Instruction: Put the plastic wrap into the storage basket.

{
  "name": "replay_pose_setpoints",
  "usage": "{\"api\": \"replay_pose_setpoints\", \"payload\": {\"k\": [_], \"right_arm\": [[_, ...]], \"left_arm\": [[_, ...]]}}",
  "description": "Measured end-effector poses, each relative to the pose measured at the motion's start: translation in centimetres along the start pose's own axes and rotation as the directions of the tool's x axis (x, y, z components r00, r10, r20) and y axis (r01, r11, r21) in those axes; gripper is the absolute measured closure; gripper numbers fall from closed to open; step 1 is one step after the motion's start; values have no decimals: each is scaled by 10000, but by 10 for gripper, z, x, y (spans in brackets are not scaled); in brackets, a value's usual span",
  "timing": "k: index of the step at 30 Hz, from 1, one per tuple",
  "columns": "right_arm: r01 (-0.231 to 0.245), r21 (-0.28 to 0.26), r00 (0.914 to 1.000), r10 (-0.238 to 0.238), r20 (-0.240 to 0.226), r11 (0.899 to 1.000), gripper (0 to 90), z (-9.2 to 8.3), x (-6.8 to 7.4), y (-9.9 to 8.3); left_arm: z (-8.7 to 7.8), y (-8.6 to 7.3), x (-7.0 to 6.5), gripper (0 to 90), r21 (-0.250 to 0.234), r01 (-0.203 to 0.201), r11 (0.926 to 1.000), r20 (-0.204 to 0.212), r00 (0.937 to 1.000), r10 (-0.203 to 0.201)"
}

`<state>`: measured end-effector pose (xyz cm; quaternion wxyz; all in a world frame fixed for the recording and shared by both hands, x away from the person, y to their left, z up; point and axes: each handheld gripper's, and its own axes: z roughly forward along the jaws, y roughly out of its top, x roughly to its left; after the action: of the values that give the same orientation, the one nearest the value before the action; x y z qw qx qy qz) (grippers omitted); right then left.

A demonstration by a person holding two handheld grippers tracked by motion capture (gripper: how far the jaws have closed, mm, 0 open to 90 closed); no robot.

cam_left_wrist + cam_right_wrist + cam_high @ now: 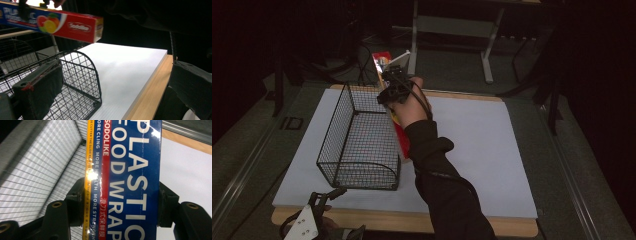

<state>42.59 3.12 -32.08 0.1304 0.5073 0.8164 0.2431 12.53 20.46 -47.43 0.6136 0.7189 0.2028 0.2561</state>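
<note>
dim room, glare on lit tabletop (472,150)

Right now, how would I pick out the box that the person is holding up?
Find the white board on the table, then the black wire basket on its left side. Along the basket's right edge, the right gripper is shut on a long, thin box. It is the one colourful thing here: blue and red, with fruit pictures and "PLASTIC FOOD WRAP" on it.

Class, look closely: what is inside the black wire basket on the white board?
Nothing shows inside the wire basket; only the white board appears through its mesh. The plastic wrap box, clamped in the right hand-held gripper, is held above its rim and hides part of that side.
</note>
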Motion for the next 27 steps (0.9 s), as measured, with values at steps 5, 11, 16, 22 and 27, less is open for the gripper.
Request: {"api": "replay_pose_setpoints", "payload": {"k": [5,11,16,22,27], "right_arm": [[334,-88,9993,-335,-172,9994,394,12,19,5],[544,-21,9983,-544,-208,9985,394,32,35,8],[629,-16,9972,-629,-407,9980,394,50,48,9],[681,90,9952,-673,-706,9976,394,71,62,3],[735,160,9957,-725,-569,9972,394,83,67,-2]], "left_arm": [[-2,0,0,1,3,29,10000,-32,10000,-29],[-4,0,0,1,-27,66,10000,-40,10000,-66],[-4,-1,0,1,-51,102,9999,-56,9999,-102],[-4,-1,0,1,-36,94,9999,-46,9999,-94],[-5,-1,0,1,-83,77,9999,-3,10000,-77]]}}
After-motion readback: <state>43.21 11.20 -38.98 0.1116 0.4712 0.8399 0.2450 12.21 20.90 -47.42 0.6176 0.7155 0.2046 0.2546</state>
